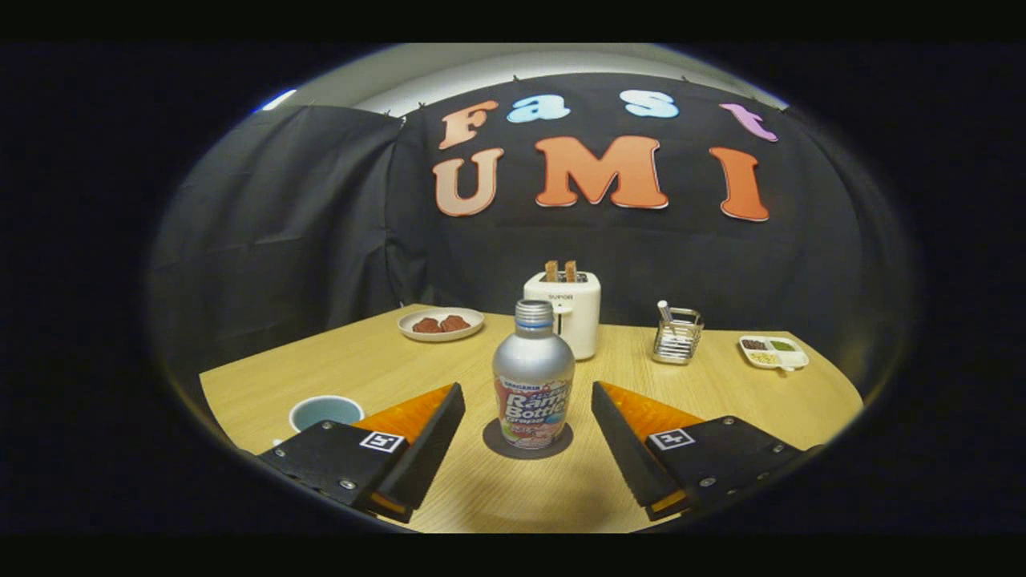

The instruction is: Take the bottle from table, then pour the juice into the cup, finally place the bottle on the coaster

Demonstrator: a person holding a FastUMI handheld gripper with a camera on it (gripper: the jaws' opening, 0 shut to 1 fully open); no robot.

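Bottle stood upright on the dark coaster, capped, between the fingers of the gripper, which was spread wide and touched nothing; cup sat near left; placing looked done; only retreat left.

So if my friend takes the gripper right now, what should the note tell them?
Gripper: open, fingers apart on either side of the bottle, not touching it.
Bottle: upright on the dark round coaster, between the fingers, cap on.
Cup: on the table, beside the left finger; I cannot tell what is in it.
Also on the table: toaster, plate, wire holder, small sectioned dish.
Done or left: the bottle already stands on the coaster. Whether pouring has happened cannot be told, so check the cup first.
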